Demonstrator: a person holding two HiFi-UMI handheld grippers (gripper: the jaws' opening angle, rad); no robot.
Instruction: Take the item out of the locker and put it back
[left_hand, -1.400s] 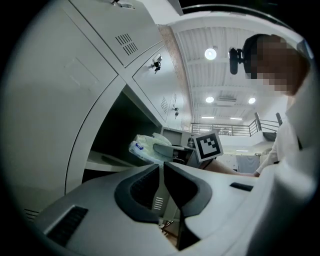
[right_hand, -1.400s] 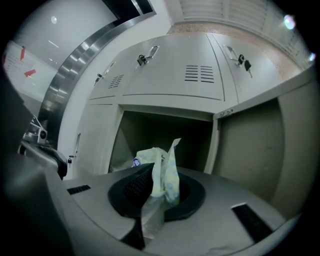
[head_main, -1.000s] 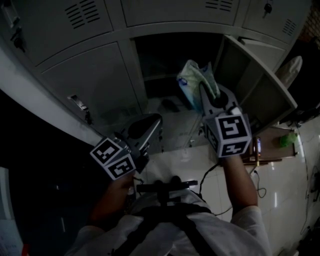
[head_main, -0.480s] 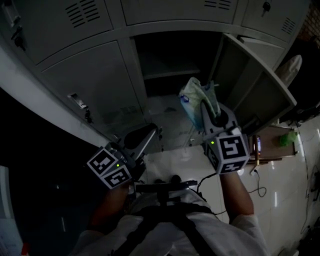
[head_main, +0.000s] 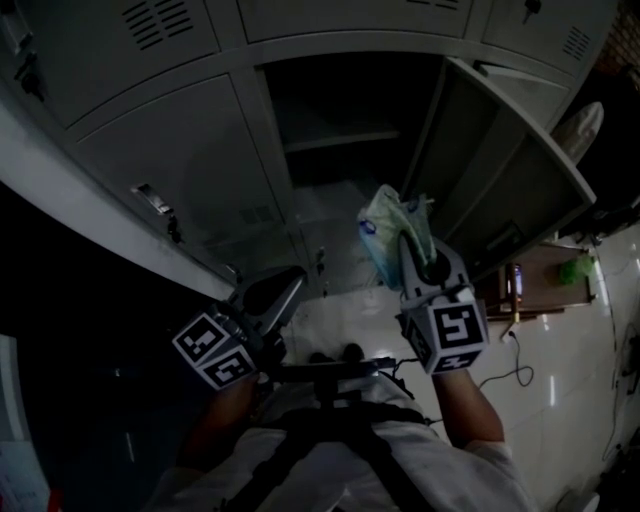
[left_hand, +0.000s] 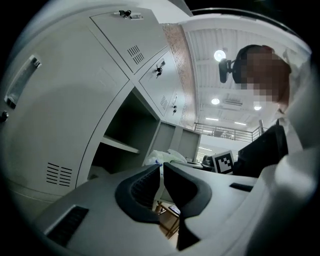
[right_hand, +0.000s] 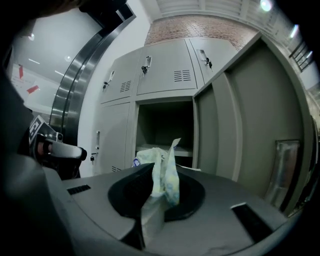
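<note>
The item is a soft pale green and white packet (head_main: 385, 225). My right gripper (head_main: 408, 250) is shut on its edge and holds it in the air, below and in front of the open locker compartment (head_main: 340, 110). In the right gripper view the packet (right_hand: 162, 172) sticks up from between the jaws, and the open locker (right_hand: 165, 125) with its shelf lies straight ahead. My left gripper (head_main: 272, 293) hangs lower left, jaws together with nothing in them. From the left gripper (left_hand: 161, 172) the packet (left_hand: 157, 156) shows just past its tips.
The locker door (head_main: 510, 170) stands swung out to the right, close beside the right gripper. Closed lockers with a handle (head_main: 155, 200) fill the left. A small wooden stand (head_main: 545, 290) and a cable (head_main: 520, 370) are on the white floor at the right.
My right gripper has drawn the packet down and back from the locker opening toward my body. The left gripper has sunk a little and stayed shut.
</note>
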